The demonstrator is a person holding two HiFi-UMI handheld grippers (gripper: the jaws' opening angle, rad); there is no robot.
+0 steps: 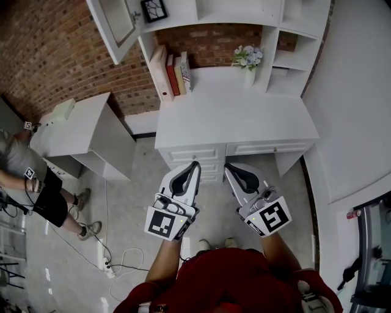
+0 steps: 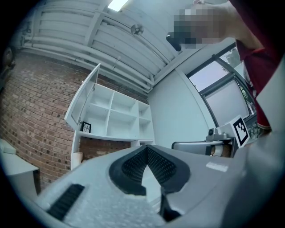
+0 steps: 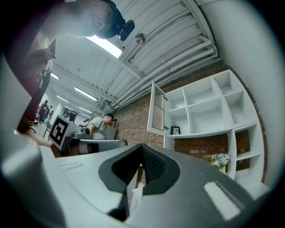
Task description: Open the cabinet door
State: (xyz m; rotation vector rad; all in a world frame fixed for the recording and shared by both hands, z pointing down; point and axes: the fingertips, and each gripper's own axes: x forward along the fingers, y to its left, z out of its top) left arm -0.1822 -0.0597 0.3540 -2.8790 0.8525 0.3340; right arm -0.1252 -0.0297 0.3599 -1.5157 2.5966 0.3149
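Our red shirt point(image 1: 232, 281) filled the bottom of the head view, and from it our two forearms reached forward with a gripper in each hand. We held the left gripper point(image 1: 196, 163) with its jaws pressed together and nothing between them; in its own view the ribbed black pads point(image 2: 133, 167) met at their tips. We held the right gripper point(image 1: 226, 165) just beside it, apart from it, its jaws likewise closed on nothing, as the right gripper view confirmed. Both grippers hung in the air in front of the white desk point(image 1: 244, 116) and touched none of the furniture. We saw the cabinet door point(image 1: 116, 27) well beyond them, at the top left of the white shelf unit above the desk, already swung wide open away from the shelves, its handle facing the open compartments. A black picture frame point(image 1: 153, 9) stood in the compartment beside the door. Below it a row of books point(image 1: 174, 73) leaned at the desk's left end, and a vase of flowers point(image 1: 247, 58) stood further right. Off to the left another person point(image 1: 24, 177) stood near a low white cabinet point(image 1: 85, 134).
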